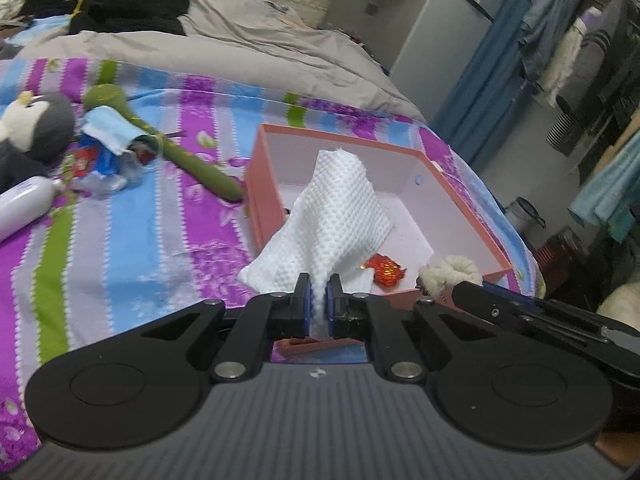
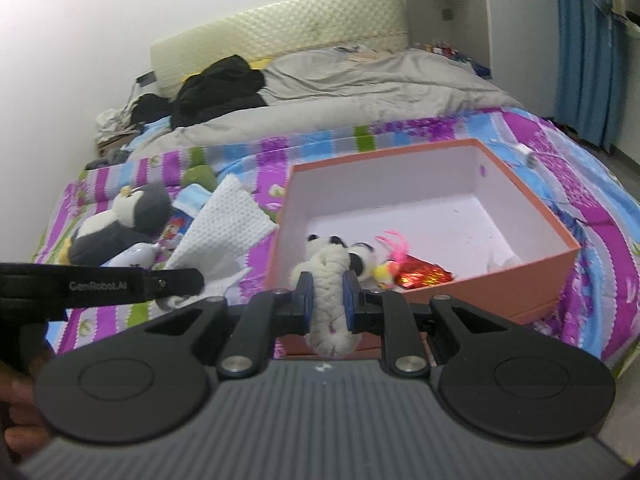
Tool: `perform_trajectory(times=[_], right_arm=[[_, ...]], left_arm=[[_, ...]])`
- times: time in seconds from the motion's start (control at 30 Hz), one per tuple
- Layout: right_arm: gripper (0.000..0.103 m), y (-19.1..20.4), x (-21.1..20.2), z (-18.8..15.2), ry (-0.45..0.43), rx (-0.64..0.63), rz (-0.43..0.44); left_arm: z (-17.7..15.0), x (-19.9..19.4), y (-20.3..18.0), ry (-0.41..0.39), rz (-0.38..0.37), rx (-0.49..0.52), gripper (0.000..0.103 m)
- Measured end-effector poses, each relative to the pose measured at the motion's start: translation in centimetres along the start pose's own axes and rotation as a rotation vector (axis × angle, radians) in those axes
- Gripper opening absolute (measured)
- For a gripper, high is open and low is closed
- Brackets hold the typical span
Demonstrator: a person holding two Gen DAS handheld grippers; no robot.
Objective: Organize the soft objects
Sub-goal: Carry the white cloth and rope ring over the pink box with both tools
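Note:
My left gripper [image 1: 319, 298] is shut on a white waffle-textured cloth [image 1: 336, 216], which hangs over the near left corner of an open orange box [image 1: 256, 176] on the striped bed. My right gripper [image 2: 327, 294] is shut on a fluffy white plush toy [image 2: 330, 280] with black patches, held at the box's near rim [image 2: 520, 264]. Inside the box lie a shiny red wrapper [image 2: 424, 276] and a small yellow and pink toy [image 2: 388, 260]. The white cloth [image 2: 224, 220] also shows in the right wrist view, left of the box.
On the striped blanket [image 1: 120, 240] left of the box lie a grey and white penguin plush [image 1: 36, 124], a green plush snake [image 1: 188, 160], a blue face mask [image 1: 108, 130], crumpled packaging and a white bottle [image 1: 24, 204]. Black clothes [image 2: 220, 88] and a grey duvet lie further back.

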State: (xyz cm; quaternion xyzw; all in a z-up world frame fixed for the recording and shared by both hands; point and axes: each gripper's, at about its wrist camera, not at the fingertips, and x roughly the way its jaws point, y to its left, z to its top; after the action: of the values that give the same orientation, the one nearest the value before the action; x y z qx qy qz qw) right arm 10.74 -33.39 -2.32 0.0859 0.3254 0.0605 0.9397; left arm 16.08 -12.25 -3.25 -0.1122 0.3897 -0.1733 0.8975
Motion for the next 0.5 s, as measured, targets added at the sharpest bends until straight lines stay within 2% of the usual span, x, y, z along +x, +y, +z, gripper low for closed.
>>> perform_trajectory(times=[0.27,0.5], right_arm=[[0.020,-3.2,2.9,1.7,0.005,0.032,-0.029],[0.020,-5.8,6.6,3.6,0.030,0.051,-0.062]], left_arm=[[2.7,5.0,-1.4,0.036,-0.016,0.025,0.009],[5.1,10.3,-2.0,0.102,-0.024,0.046,0.009]])
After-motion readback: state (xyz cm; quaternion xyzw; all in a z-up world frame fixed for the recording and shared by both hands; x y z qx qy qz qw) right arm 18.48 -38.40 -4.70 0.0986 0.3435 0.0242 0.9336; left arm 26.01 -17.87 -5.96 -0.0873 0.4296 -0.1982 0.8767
